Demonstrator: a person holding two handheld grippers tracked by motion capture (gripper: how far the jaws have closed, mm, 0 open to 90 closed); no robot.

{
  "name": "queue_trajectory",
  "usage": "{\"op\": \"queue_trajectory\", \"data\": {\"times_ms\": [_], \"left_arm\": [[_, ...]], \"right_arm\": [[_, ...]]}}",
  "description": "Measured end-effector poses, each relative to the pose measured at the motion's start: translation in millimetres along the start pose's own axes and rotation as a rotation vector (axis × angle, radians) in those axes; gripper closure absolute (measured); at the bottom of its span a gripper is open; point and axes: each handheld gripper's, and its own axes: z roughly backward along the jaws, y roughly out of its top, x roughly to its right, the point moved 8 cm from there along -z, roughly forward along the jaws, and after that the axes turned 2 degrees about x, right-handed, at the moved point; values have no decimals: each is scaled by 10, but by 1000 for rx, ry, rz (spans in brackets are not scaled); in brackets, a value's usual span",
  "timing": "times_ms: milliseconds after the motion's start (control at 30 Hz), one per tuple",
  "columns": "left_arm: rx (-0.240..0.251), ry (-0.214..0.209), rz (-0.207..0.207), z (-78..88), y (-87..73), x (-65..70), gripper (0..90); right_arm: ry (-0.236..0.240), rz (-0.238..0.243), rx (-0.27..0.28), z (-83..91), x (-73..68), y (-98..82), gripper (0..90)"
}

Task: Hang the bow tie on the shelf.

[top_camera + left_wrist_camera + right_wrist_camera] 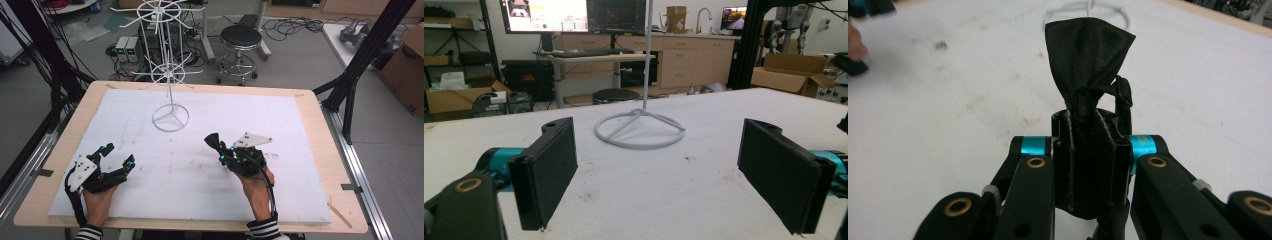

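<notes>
A white wire display stand (170,60) rises from a ring base (170,118) at the back middle of the white mat; that ring base (640,130) lies ahead in the left gripper view. My left gripper (119,156) rests near the front left with its jaws wide apart, and the pads (546,175) hold nothing between them. My right gripper (218,146) is at the front right, shut on a small black fabric piece (1087,60) cinched with a tie. The black fabric piece (214,139) sticks out past the jaws toward the stand.
The white mat (280,130) covers a wooden table (320,125). Behind the table stand a black stool (240,45) and electronics boxes (127,48) with cables on the floor. Black frame posts (372,47) rise at both sides, and a cardboard box (407,70) sits far right.
</notes>
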Motion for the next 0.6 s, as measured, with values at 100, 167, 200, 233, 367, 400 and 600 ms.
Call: {"op": "queue_trajectory", "data": {"times_ms": [100,167,200,233,367,400,600], "left_arm": [[0,1,1,-1,0,-2,163],[0,1,1,0,0,-2,163],[0,1,1,-1,0,-2,163],[0,1,1,-1,0,-2,163],[-1,1,-1,0,-1,-2,163],[-1,0,0,0,-1,-1,163],[0,0,0,1,0,-1,163]], "right_arm": [[13,-30,59,30,24,122,790],[13,-36,77,40,36,173,790],[12,-38,89,41,43,203,790],[9,-42,98,44,47,230,790],[12,-63,142,34,61,349,790],[14,-69,152,31,65,379,790],[6,-77,174,-3,116,529,790]]}}
